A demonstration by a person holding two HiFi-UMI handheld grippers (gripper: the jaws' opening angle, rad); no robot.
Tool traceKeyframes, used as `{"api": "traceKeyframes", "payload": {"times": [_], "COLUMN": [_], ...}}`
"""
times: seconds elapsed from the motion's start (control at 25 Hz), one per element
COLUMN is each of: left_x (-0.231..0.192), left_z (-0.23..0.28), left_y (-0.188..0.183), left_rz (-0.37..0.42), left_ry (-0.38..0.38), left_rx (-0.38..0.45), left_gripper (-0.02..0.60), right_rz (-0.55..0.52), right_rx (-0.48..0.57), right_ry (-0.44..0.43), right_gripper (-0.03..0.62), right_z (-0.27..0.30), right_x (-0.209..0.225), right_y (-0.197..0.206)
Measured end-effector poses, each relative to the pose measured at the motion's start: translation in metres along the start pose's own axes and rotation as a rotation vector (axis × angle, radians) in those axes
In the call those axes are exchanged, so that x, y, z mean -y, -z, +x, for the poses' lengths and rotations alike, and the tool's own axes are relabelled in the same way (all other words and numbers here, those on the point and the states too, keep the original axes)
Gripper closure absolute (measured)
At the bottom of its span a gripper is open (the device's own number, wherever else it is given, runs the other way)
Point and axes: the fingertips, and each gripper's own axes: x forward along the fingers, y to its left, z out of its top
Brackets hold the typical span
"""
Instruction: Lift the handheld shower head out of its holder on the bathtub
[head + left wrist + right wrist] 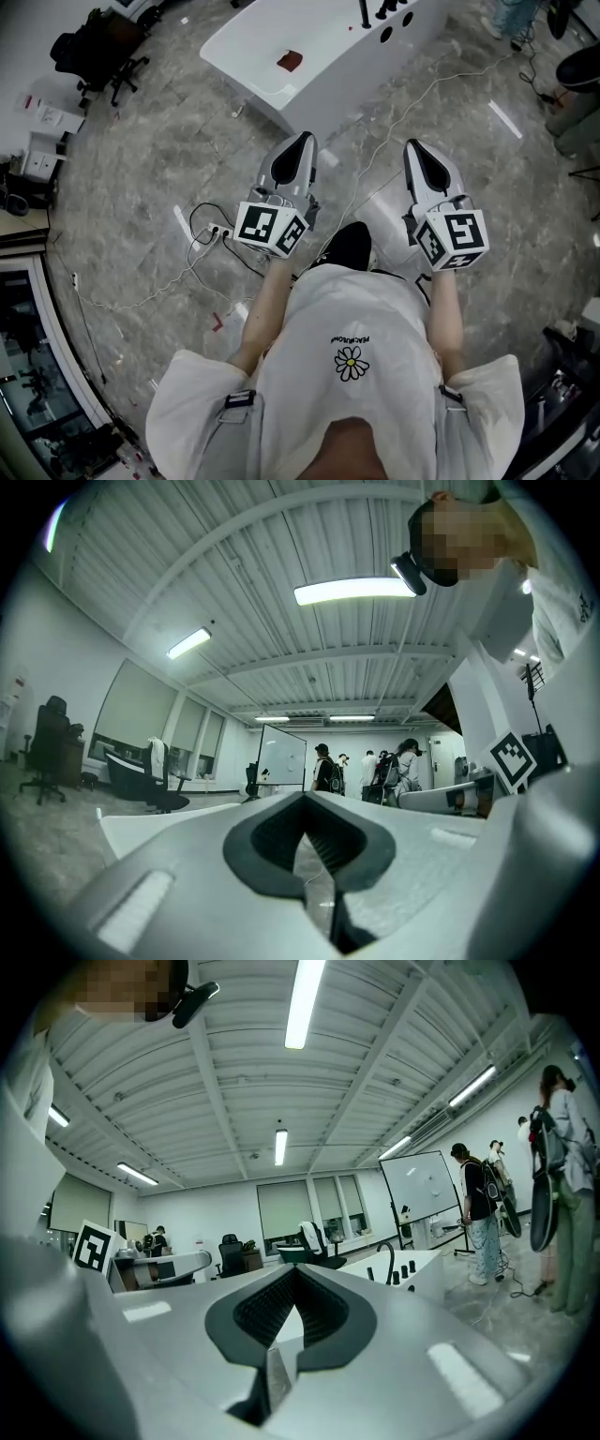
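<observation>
Your left claw (pixel 300 141) and right claw (pixel 419 148) are both closed and empty at mid-frame, well apart from the white oval bathtub (pixel 347 70) at the top. The handheld shower head is too small to single out among the black tap fittings (pixel 365 13) at the tub's upper-right end. A small dark red object (pixel 290 61) lies inside the tub.

Bathtub (pixel 349 64) stands ahead of both jaws, well apart, tap fittings (pixel 385 11) on its rim, a small item (pixel 290 61) inside. Cables (pixel 202 236) lie on the floor (pixel 141 169) left of the left gripper (pixel 305 141).
</observation>
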Motion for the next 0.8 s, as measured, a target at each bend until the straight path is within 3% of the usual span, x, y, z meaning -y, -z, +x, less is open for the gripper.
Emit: {"api": "traceKeyframes", "payload": {"times": [0.2,0.36,0.8], "left_x": [-0.009,-0.030,-0.160], "left_z": [0.010,0.050,0.178], "left_y": [0.016,0.020,0.011], "left_rz": [-0.033,-0.050,-0.064], "left_ry": [0.001,0.015,0.004], "left_rx": [-0.001,0.040,0.074], "left_gripper": [0.581,0.581,0.581], "right_rz": [0.009,-0.010,-0.059], "right_rx": [-0.025,-0.021,-0.023], "right_ry": [0.001,0.008,0.022], "right_gripper": [0.571,0.571,0.571], "right_z": [0.007,0.038,0.213], "right_x": [0.009,0.034,0.092], "right_y": [0.011,0.004,-0.027]}}
